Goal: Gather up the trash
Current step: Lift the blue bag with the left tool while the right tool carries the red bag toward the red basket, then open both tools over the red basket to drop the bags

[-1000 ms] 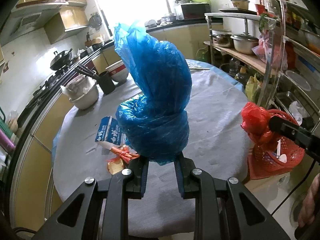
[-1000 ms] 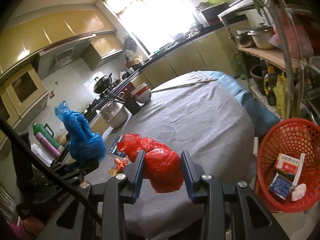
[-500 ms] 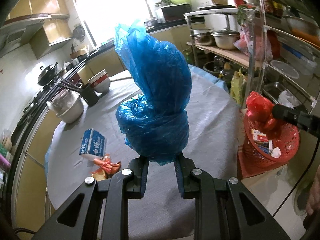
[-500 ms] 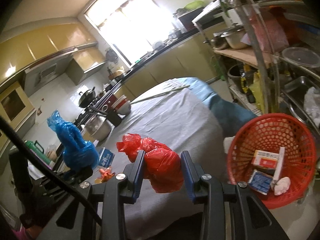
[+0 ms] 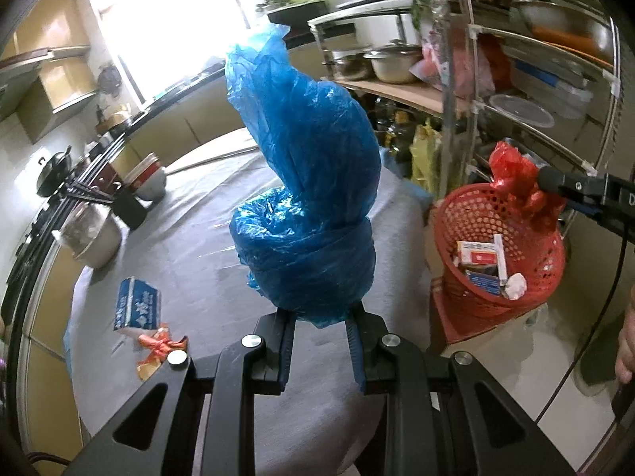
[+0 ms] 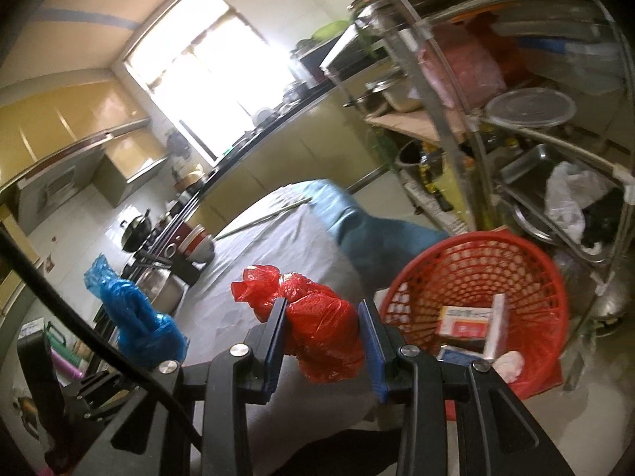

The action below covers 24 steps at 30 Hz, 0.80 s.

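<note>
My left gripper (image 5: 320,319) is shut on a knotted blue plastic bag (image 5: 305,198), held up over the grey-clothed table (image 5: 190,261). My right gripper (image 6: 322,317) is shut on a crumpled red plastic bag (image 6: 317,329), held just left of the red mesh basket (image 6: 472,273). In the left wrist view that red bag (image 5: 512,174) hangs over the far rim of the basket (image 5: 468,222), which holds small boxes and a white wad. The blue bag (image 6: 135,317) also shows at the left of the right wrist view. A blue-and-white carton (image 5: 137,303) and an orange wrapper (image 5: 158,345) lie on the table.
A metal rack (image 5: 496,79) with pots and containers stands behind the basket. Bowls (image 5: 149,176), a steel pot (image 5: 91,234) and a dark chopstick holder (image 5: 129,206) sit at the table's far left. A hand (image 5: 625,345) shows at the right edge.
Both grippers have swung right toward the basket with their bags. The red bag has come from over the table to the basket's rim. The carton and wrapper have slid left in view.
</note>
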### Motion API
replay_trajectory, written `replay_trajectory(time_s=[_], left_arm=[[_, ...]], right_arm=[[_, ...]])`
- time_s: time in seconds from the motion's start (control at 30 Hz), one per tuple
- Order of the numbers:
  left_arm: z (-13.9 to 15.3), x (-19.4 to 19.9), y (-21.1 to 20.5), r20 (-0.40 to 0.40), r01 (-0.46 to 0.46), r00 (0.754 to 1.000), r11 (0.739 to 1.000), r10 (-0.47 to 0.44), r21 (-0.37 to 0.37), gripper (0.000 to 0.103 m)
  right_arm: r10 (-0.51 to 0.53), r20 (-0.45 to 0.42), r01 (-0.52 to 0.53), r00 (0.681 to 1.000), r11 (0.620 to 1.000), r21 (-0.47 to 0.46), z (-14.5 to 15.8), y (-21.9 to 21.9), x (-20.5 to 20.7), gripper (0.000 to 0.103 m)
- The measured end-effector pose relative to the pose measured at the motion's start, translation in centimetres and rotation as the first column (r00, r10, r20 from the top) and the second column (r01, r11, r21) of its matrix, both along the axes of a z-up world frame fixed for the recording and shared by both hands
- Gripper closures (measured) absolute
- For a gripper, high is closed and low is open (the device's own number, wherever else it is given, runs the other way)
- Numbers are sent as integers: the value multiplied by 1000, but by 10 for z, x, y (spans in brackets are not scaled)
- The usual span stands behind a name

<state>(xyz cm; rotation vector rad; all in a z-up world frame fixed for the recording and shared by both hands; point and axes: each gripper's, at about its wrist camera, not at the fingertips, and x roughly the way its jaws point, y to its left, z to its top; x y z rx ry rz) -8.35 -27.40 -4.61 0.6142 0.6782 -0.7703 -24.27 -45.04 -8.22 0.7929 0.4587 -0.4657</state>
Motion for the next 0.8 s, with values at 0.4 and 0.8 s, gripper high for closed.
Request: replay_trajectory(time_s=[0.4, 0.8], left_arm=[[-4, -27, -52, -98, 201, 975, 979, -201, -8, 77], [-15, -57, -129, -265, 410, 870, 908, -416, -80, 76]], right_arm=[[-247, -30, 248, 968, 969, 4, -9, -55, -63, 65], [-329, -60, 334, 943, 924, 184, -58, -83, -87, 63]])
